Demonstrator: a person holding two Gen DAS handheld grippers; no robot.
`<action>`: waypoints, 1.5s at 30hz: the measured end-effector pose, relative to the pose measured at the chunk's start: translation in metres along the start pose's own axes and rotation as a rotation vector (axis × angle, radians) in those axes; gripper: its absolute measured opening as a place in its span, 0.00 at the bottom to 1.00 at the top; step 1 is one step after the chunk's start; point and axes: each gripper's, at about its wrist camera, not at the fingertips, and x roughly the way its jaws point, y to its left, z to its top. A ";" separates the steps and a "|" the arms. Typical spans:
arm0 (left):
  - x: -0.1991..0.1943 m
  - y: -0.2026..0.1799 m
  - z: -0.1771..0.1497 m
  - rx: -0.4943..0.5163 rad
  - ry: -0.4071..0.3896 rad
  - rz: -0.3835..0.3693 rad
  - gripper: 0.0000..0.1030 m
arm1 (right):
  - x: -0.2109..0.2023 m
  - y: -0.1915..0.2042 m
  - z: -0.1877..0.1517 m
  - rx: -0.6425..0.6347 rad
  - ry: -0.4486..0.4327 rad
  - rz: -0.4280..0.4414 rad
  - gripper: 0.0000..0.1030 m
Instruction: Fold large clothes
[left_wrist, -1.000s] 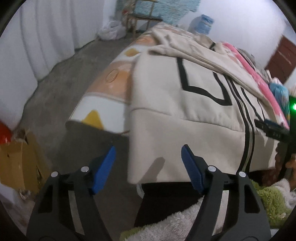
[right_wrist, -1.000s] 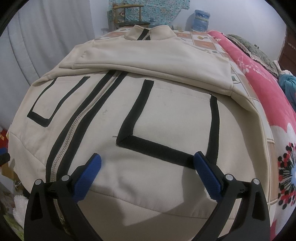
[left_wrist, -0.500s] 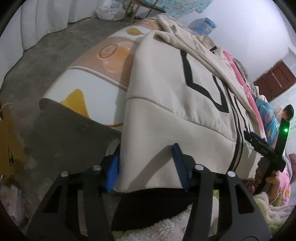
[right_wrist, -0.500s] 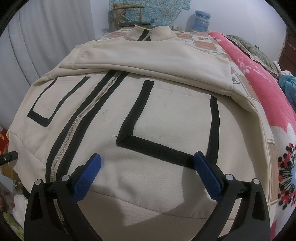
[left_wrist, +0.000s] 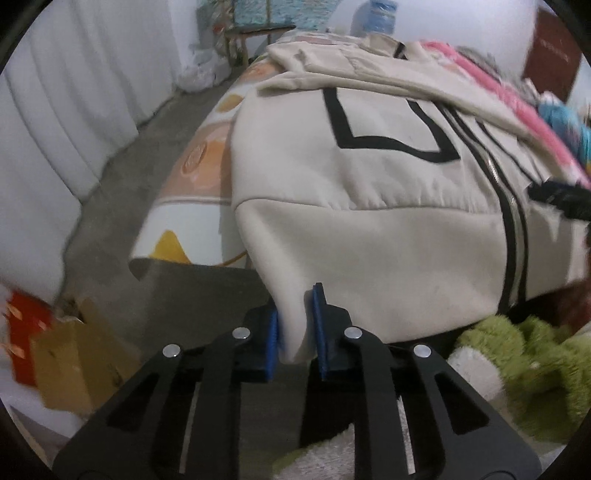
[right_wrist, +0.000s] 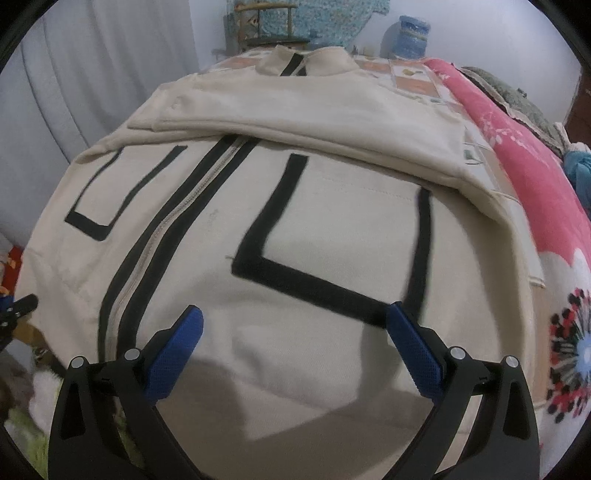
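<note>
Since a second ago the left gripper (left_wrist: 293, 325) has gone from wide open short of the hem to nearly shut, its jaws closing with the cream jacket's (left_wrist: 369, 206) lower left corner between the blue pads (left_wrist: 272, 345), which press the fabric; the right gripper (right_wrist: 295, 345) has kept its place, jaws spread wide above the hem, gripping nothing. Spread front-up on the bed (right_wrist: 524, 155), the jacket has a sleeve folded across its chest. Only the left wrist view shows the floor (left_wrist: 122, 192), a green plush (left_wrist: 532, 365) and a cardboard box (left_wrist: 70, 365); only the right shows the collar (right_wrist: 314, 61).
</note>
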 end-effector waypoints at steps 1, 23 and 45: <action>0.000 -0.002 0.000 0.013 0.002 0.014 0.15 | -0.007 -0.004 -0.003 -0.001 -0.001 0.005 0.94; 0.000 -0.004 -0.005 0.055 -0.018 0.034 0.14 | -0.046 -0.088 -0.104 0.258 0.202 0.079 0.73; -0.052 0.028 0.072 -0.196 -0.224 -0.365 0.05 | -0.093 -0.103 -0.033 0.344 -0.093 0.313 0.06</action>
